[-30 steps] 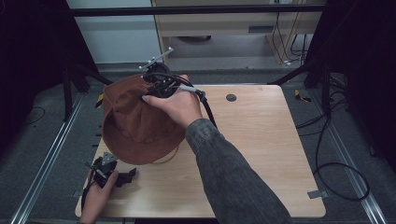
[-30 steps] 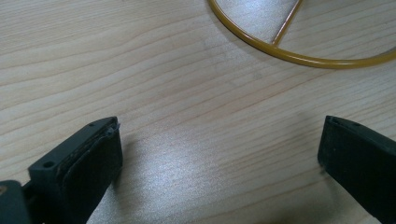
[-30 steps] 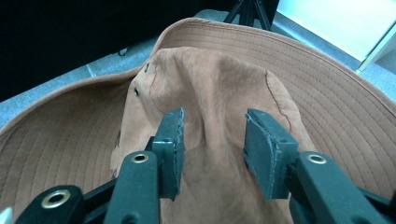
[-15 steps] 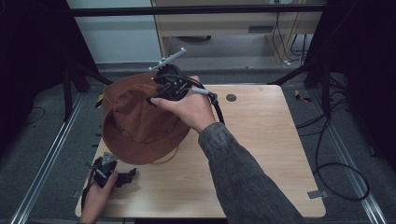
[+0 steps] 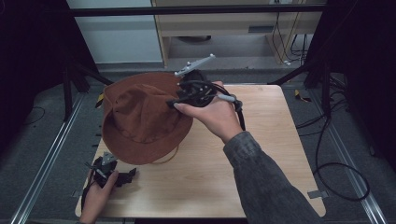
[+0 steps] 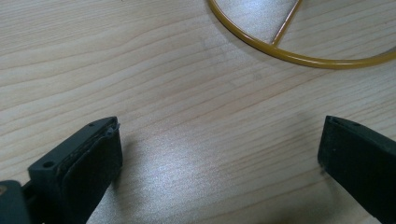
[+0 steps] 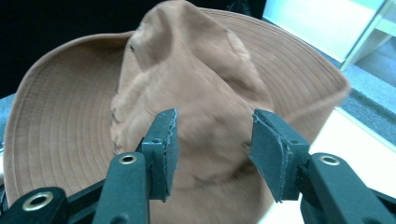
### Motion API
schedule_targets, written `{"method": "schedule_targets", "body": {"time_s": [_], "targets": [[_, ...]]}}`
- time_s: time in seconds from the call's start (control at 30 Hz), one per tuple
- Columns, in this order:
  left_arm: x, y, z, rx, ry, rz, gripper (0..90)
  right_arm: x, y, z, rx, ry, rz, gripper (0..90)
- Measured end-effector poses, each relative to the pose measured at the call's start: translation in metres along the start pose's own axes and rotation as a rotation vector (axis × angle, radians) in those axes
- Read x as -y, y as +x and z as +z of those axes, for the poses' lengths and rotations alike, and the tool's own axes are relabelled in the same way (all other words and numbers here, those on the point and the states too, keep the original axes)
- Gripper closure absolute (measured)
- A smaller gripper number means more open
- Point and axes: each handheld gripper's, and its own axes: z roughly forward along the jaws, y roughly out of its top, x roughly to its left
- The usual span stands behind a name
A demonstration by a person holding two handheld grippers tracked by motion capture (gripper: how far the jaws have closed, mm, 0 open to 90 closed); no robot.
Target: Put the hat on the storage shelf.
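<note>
At centre frame in the high view, you are holding the right gripper (image 5: 180,100) against the right side of the brown hat (image 5: 140,116), which is sitting over the upper left part of the tabletop (image 5: 261,154), its brim reaching past the far left edge. In the right gripper view the fingers (image 7: 163,149) are standing apart with the hat's crumpled crown bulging between them; you are not pinching the cloth, though whether the pads are brushing it cannot be told. At lower left of the high view, your left hand (image 5: 95,193) is resting the left gripper (image 5: 128,176) on the tabletop near the front left corner, just below the brim. In the left gripper view its fingers (image 6: 93,158) are spread wide over bare wood, holding nothing, and a yellow cord (image 6: 299,56) is curving across the top of that frame.
</note>
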Motion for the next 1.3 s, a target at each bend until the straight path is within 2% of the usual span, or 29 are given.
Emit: {"method": "schedule_targets", "body": {"time_s": [0.37, 0.43, 0.57, 0.67, 0.7, 0.77, 1.0, 1.13, 1.3], "targets": [[0.000, 0.000, 0.000, 0.000, 0.000, 0.000, 0.0, 0.033, -0.029, -0.041, 0.074, -0.008, 0.058, 50.5], [0.000, 0.000, 0.000, 0.000, 0.000, 0.000, 0.0, 0.037, -0.033, -0.047, 0.088, -0.009, 0.072, 48.4], [0.000, 0.000, 0.000, -0.002, -0.003, -0.002, 0.0, 0.047, -0.040, -0.055, 0.125, -0.014, 0.096, 37.2], [0.001, -0.001, 0.000, 0.000, -0.005, -0.005, 0.0, 0.056, -0.042, -0.058, 0.150, -0.025, 0.115, 28.6], [0.001, -0.002, 0.001, 0.000, -0.015, -0.017, 0.0, 0.059, -0.043, -0.059, 0.162, -0.029, 0.121, 25.9], [0.001, -0.001, 0.001, 0.000, -0.014, -0.011, 0.0, 0.065, -0.044, -0.061, 0.177, -0.028, 0.140, 20.9], [0.001, -0.003, 0.000, 0.002, -0.014, -0.018, 0.0, 0.093, -0.053, -0.068, 0.220, -0.031, 0.163, 10.2], [0.001, -0.002, 0.000, 0.003, -0.010, -0.014, 0.0, 0.117, -0.059, -0.065, 0.227, -0.018, 0.172, 8.4], [0.001, -0.002, 0.000, 0.003, -0.010, -0.014, 0.0, 0.153, -0.067, -0.054, 0.239, 0.032, 0.197, 8.5]]}}
